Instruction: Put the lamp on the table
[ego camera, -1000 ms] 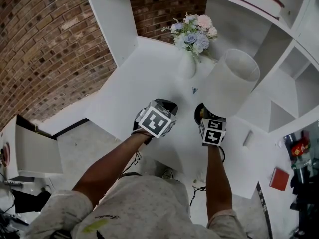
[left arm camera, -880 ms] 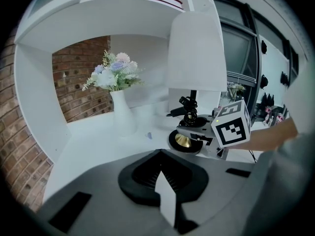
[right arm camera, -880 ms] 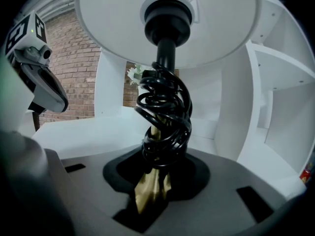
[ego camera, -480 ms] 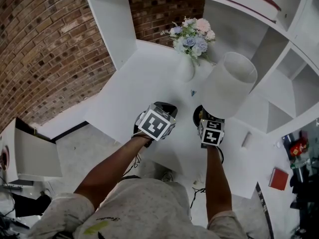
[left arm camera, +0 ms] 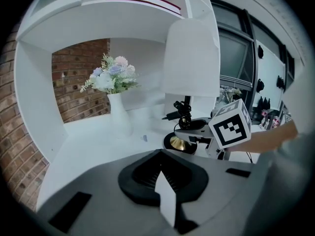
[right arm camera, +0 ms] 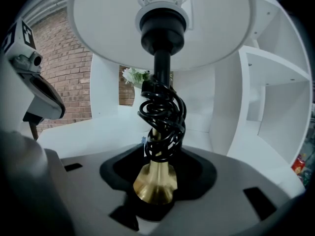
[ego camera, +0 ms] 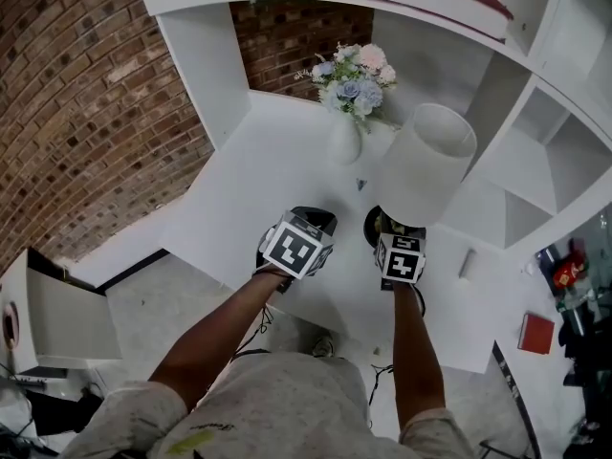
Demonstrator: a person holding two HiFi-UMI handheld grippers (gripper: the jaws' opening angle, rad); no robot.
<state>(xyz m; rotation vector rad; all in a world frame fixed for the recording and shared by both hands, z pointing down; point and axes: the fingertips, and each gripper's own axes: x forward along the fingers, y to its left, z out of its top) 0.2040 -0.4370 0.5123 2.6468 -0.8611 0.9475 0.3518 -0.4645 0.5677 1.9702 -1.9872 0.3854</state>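
So, head view first: the lamp [ego camera: 426, 161] stands upright on the white table [ego camera: 258, 170], just right of a vase of flowers [ego camera: 346, 132]. The right gripper [ego camera: 385, 226] is down at the lamp's foot. The left gripper [ego camera: 314, 218] sits just beside it over bare table, apart from the lamp. The only print I can spot is the black-and-white square markers on the cubes.

Left gripper view: its jaws look pressed together with nothing between them, and the lamp is ahead and to the right.

Right gripper view: the brass stem [right arm camera: 155, 178], with a black cord [right arm camera: 162, 113] coiled round it, stands right between the jaws. They've just been opening and now sit wide. I think the pads are off the brass, but that dark recess makes it hard to be sure.
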